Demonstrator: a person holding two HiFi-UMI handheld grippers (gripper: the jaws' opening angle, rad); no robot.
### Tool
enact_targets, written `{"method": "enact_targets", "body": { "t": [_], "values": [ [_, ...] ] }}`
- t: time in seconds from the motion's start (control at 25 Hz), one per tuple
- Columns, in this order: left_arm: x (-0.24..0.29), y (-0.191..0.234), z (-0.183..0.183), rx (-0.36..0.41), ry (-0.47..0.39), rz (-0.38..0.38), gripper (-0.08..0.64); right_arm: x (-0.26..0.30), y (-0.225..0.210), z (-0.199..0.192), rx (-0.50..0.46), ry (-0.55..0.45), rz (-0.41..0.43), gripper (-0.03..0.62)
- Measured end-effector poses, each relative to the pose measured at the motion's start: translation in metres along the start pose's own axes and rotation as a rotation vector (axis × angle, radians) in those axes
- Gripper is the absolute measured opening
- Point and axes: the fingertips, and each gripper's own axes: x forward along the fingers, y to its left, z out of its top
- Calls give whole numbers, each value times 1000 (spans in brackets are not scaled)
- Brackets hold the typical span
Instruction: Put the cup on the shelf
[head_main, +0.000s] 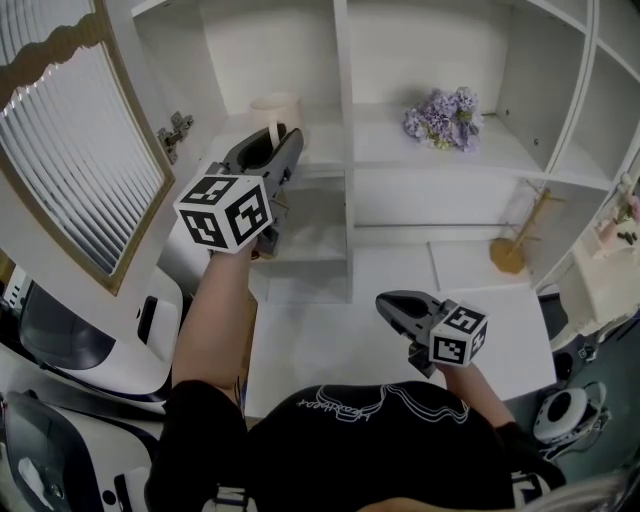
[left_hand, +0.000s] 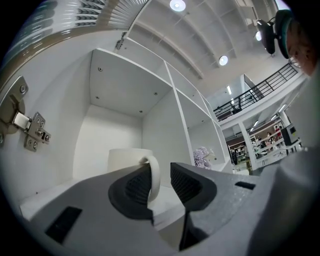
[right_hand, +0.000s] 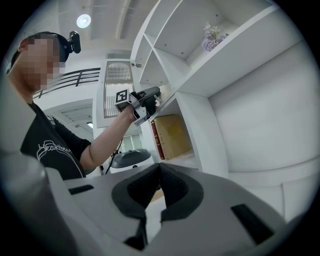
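A cream cup (head_main: 275, 113) stands upright on the upper left shelf (head_main: 318, 140) of the white cabinet, its handle toward me. My left gripper (head_main: 268, 148) is up at that shelf. In the left gripper view the cup (left_hand: 127, 161) stands just beyond the jaws, and its handle (left_hand: 154, 176) is between them, close against the left pad with a gap to the right pad. That left gripper (left_hand: 161, 182) is open. Lower down, over the white counter, my right gripper (head_main: 392, 305) is shut with nothing in it, and its pads meet in the right gripper view (right_hand: 160, 172).
The cabinet door (head_main: 80, 150) with ribbed glass stands open at the left, its hinge (head_main: 175, 132) close to the left gripper. Purple flowers (head_main: 443, 117) lie on the shelf to the right. A wooden stand (head_main: 515, 245) is at the counter's right.
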Motion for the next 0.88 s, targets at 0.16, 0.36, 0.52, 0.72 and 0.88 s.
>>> {"method": "enact_targets", "body": {
  "t": [0.16, 0.36, 0.52, 0.72, 0.88],
  "values": [
    [-6, 1, 0, 31, -6, 12, 135, 1, 3, -3, 0, 9, 5, 6],
    [-17, 7, -3, 15, -24, 47, 149, 2, 4, -5, -7, 16, 2, 6],
    [-34, 7, -6, 11, -34, 79, 149, 1, 9, -2, -18, 18, 0, 6],
    [-56, -17, -20, 40, 14, 56, 149, -3, 22, 14, -41, -15, -4, 6],
    [-82, -49, -37, 74, 65, 12, 147, -10, 38, 28, -63, -48, -30, 6]
  ]
}}
